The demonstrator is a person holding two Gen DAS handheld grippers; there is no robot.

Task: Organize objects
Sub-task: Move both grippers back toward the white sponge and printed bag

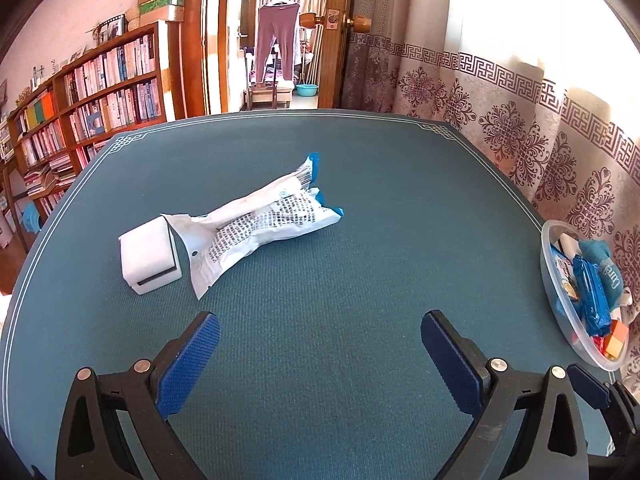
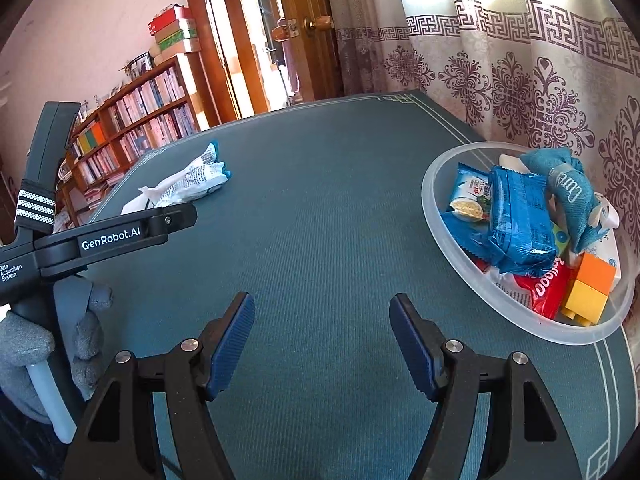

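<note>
Left wrist view — jaws: the left gripper stands wide, nothing between its blue pads, hovering over bare table.
Left wrist view — things left out: a white printed packet lies well apart from the clear bowl, toward the bookshelf side; a small white box touches the packet's flat end on the side farthest from the bowl.
Left wrist view — risk: the packet looks limp and crinkly, so I judge a pinch at one end could let it sag or slip, and it could drag the box along.
Right wrist view — jaws: the right gripper is parted and empty, just beside the bowl.
Right wrist view — bowl: heaped with blue wrappers, a red packet, a teal cloth and orange-yellow blocks; I judge another item dropped in carelessly could spill over the rim.
Surface: green textured table mat with a white border line.
Room: patterned curtain behind the bowl, bookshelf and open door beyond.
</note>
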